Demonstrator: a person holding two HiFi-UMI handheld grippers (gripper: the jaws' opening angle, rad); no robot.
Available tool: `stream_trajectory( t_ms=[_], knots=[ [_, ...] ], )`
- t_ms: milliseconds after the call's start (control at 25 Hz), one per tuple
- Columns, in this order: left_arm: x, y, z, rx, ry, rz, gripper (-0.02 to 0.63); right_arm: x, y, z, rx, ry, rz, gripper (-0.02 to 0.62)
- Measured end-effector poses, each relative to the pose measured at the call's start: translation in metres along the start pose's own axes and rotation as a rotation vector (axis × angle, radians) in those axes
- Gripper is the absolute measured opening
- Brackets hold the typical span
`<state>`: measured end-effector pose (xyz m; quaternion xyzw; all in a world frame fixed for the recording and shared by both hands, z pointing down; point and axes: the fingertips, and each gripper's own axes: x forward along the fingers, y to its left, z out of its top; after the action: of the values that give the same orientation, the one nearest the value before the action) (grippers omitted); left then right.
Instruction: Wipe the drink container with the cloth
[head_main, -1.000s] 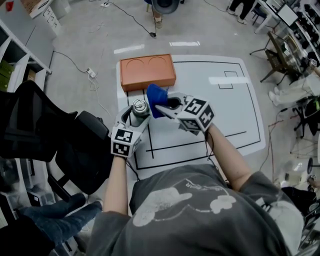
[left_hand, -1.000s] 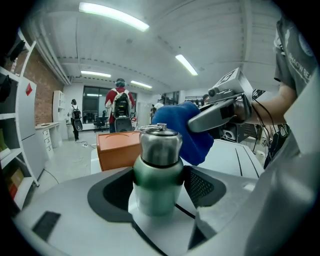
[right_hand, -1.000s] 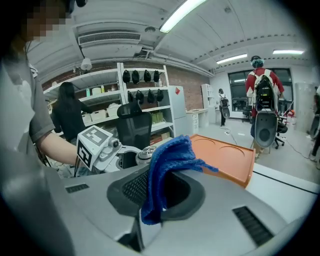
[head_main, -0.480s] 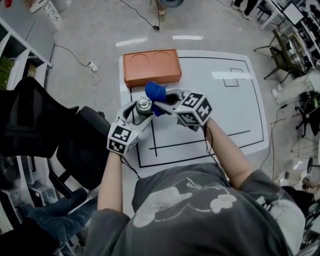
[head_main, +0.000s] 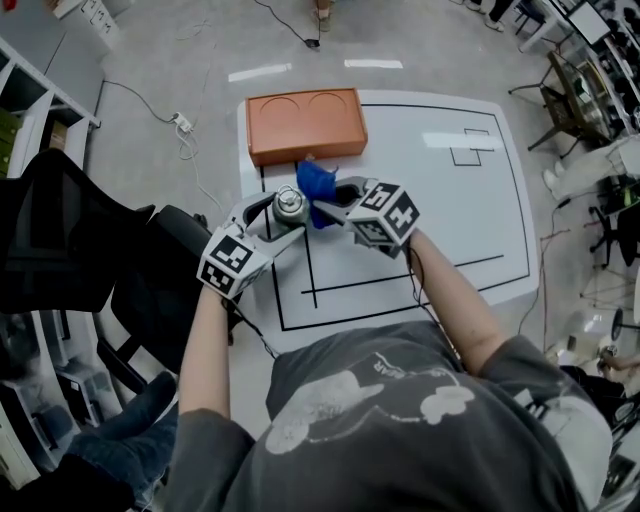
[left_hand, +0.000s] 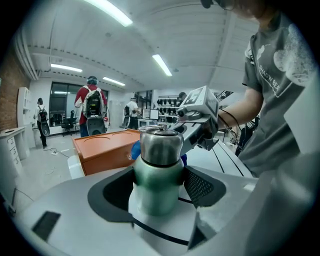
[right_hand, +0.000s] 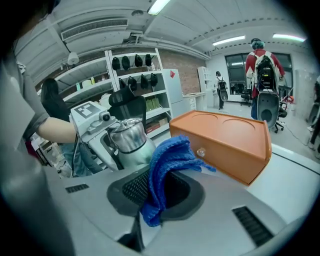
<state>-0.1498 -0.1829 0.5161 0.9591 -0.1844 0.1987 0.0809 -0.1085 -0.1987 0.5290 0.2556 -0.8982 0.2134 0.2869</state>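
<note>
A white table marked with black lines is seen in a large workshop room, and an orange box is set at its far edge. A green bottle with a steel cap is gripped upright between the jaws of the left gripper, just in front of the box. A folded blue cloth is clamped in the closed jaws of the right gripper and is held close beside the bottle's cap; whether contact is made cannot be told.
</note>
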Motion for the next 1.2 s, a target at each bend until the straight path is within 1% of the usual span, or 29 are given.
stream_trajectory(
  t_ms=[200, 320, 400, 520, 640, 760, 960, 1080, 1200],
  knots=[
    [-0.002, 0.0, 0.0, 0.042, 0.005, -0.089, 0.316, 0.013, -0.001, -0.014, 0.036, 0.043, 0.001, 0.043],
    [-0.002, 0.001, 0.001, 0.056, 0.0, -0.126, 0.316, 0.019, -0.002, -0.024, 0.026, 0.086, -0.013, 0.043],
    [-0.001, 0.0, 0.001, 0.054, -0.002, -0.131, 0.316, 0.021, -0.002, -0.03, 0.029, 0.099, -0.024, 0.043],
    [-0.001, 0.001, 0.001, 0.051, 0.012, -0.1, 0.316, 0.02, -0.006, -0.027, 0.03, 0.063, -0.045, 0.043],
    [-0.004, 0.002, -0.002, 0.021, 0.018, -0.023, 0.318, 0.013, -0.007, -0.024, 0.036, 0.035, -0.048, 0.043],
    [-0.011, 0.002, -0.002, -0.041, 0.0, 0.088, 0.318, -0.001, -0.007, -0.017, 0.026, -0.006, -0.039, 0.043],
    [-0.027, -0.005, 0.009, -0.195, -0.064, 0.33, 0.323, -0.021, -0.011, -0.023, 0.027, -0.019, -0.025, 0.043],
    [-0.026, -0.013, 0.008, -0.292, -0.077, 0.471, 0.337, -0.033, -0.008, -0.018, 0.022, -0.053, -0.01, 0.043],
    [-0.021, -0.017, 0.009, -0.351, -0.089, 0.61, 0.362, -0.042, -0.004, -0.019, 0.013, -0.071, 0.005, 0.043]
  ],
)
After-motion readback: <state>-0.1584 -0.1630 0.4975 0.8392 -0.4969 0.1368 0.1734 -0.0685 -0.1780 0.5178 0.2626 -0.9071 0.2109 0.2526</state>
